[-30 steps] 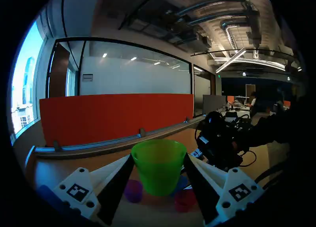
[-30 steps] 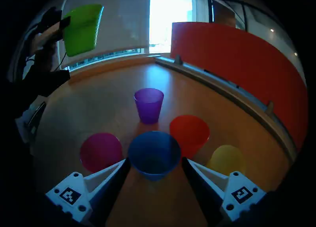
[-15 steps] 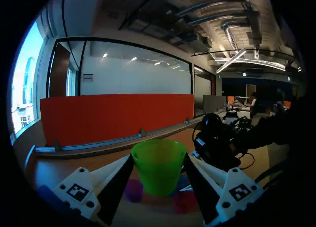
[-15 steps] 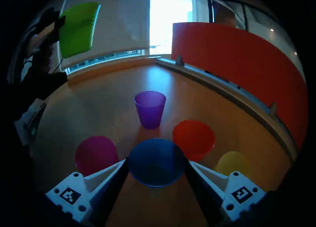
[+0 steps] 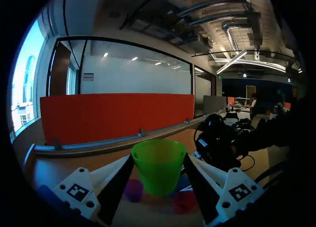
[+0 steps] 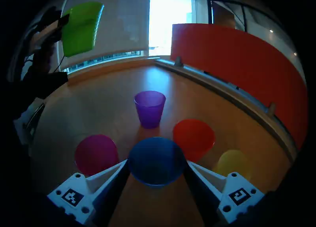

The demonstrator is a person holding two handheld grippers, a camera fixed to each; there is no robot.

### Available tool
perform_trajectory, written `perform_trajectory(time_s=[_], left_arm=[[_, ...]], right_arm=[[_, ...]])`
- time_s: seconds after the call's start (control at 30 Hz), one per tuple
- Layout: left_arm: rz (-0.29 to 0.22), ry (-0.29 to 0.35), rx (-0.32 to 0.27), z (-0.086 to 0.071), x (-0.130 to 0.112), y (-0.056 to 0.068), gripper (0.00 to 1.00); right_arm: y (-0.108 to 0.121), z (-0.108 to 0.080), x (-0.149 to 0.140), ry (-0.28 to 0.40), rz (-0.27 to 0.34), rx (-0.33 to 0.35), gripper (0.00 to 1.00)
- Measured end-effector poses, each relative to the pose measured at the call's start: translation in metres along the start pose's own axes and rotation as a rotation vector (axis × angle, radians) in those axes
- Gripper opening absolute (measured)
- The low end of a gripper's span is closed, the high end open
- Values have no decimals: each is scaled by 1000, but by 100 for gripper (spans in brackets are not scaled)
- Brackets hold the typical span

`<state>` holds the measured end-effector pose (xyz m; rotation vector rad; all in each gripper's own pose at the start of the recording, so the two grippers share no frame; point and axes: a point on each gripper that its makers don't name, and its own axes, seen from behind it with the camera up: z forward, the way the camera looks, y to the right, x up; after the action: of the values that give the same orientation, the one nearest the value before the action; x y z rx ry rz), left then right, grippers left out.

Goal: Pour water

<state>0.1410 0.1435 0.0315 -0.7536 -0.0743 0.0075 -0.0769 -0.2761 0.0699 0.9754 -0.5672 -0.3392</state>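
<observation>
While its two fingers press on either side of the green cup [image 5: 158,171] at the lower middle of the left gripper view, the left gripper [image 5: 158,156] is clamped on it just below the rim. In the right gripper view that cup sits high in the upper left, tilted, with a hand [image 6: 42,53] behind it. The right gripper [image 6: 156,163] appears closed on the blue cup [image 6: 156,167] at the lower middle of its own view, with a finger touching each flank and the mouth facing up. Whether either cup holds water cannot be told. Beyond the blue cup, a purple cup [image 6: 149,108] stands upright on the wooden table [image 6: 102,104]. A red cup [image 6: 193,138] is just beside the blue one on the right, a magenta cup [image 6: 96,154] is near it on the left, and a yellow cup [image 6: 234,163] sits farther right. An orange partition [image 6: 245,76] runs along the table's far edge. The pour looks about to start, but the green cup hangs well apart from the blue one and far above it. Tipping from up there could throw the stream wide onto the table or into the red or magenta cup. The tapered green wall might also slide through the fingers as it tilts further. Too hard a squeeze could buckle the blue cup.
</observation>
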Motion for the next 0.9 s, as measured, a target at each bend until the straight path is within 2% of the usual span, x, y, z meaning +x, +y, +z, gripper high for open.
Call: perform_trajectory(time_s=[0.3, 0.9], left_arm=[[-1, -3, 0, 2, 0, 1, 87], [23, 1, -34, 8, 15, 24, 87]], right_arm=[[4, -17, 14, 66, 21, -21, 92], [6, -83, 78, 272, 23, -71, 93]])
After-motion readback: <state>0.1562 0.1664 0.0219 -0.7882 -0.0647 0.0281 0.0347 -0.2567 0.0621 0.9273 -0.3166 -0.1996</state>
